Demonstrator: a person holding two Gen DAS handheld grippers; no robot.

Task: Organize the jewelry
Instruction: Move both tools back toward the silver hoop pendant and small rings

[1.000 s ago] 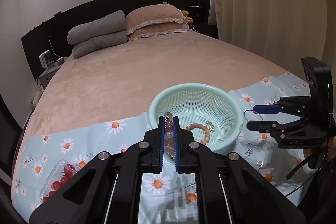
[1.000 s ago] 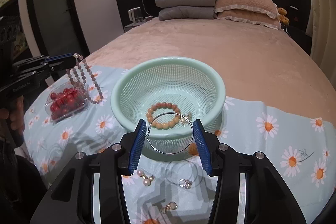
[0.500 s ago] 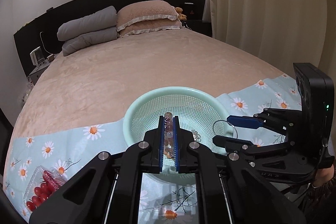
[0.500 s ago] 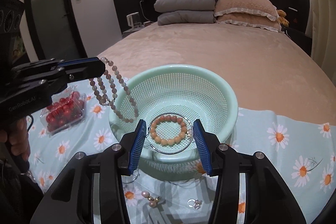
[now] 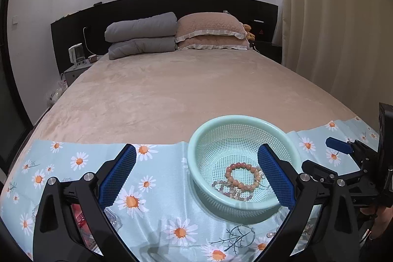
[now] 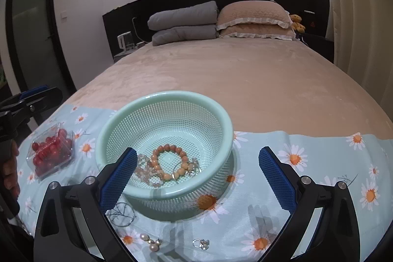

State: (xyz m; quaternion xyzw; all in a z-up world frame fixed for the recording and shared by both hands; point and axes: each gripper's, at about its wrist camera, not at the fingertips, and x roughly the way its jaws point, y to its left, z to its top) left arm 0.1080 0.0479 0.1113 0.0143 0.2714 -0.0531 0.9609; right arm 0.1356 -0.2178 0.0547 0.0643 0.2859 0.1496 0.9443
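Observation:
A mint-green mesh basket (image 5: 208, 129) (image 6: 221, 119) sits on a daisy-print cloth on the bed. Inside lie an orange bead bracelet (image 5: 242, 178) (image 6: 169, 161), a pale bead necklace (image 5: 229, 192) (image 6: 145, 170) and a thin hoop (image 6: 183, 170). My left gripper (image 5: 196, 176) is open and empty, just left of and above the basket. My right gripper (image 6: 197, 176) is open and empty over the basket's front. On the cloth in front lie a wire hoop (image 6: 121, 214) (image 5: 240, 236), pearl earrings (image 6: 151, 242) and a small ring piece (image 6: 201, 242).
A clear plastic box of red beads (image 6: 51, 150) stands left of the basket. The daisy cloth (image 6: 307, 154) covers the bed's near end; beige bedspread (image 5: 172, 90) and pillows (image 5: 208, 31) lie beyond. The other gripper shows at each view's edge (image 5: 343, 156) (image 6: 32, 100).
My left gripper opened and the bead necklace now lies in the basket. My right gripper opened and its hoop is in the basket. Both grippers drew back.

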